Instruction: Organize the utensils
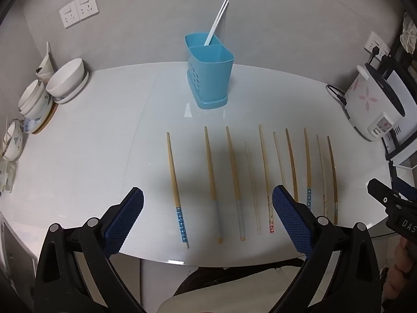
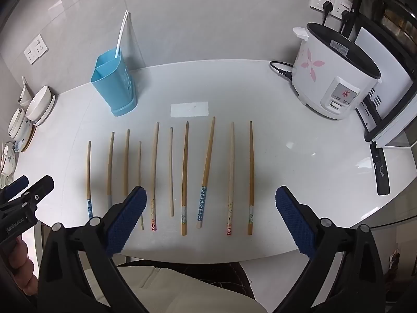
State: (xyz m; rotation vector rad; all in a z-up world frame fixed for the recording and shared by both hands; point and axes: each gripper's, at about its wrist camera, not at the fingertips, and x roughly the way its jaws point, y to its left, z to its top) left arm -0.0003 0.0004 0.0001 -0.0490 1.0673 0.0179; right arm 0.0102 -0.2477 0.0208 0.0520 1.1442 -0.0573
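Ten chopsticks (image 2: 185, 177) lie side by side, apart, on the white bench (image 2: 299, 156). Behind them stands one blue two-compartment holder (image 1: 209, 78) with two white chopsticks (image 1: 216, 23) in its rear compartment. Left tool (image 1: 207, 220) and right tool (image 2: 211, 217) hover over the row's near ends, both spread wide and empty.
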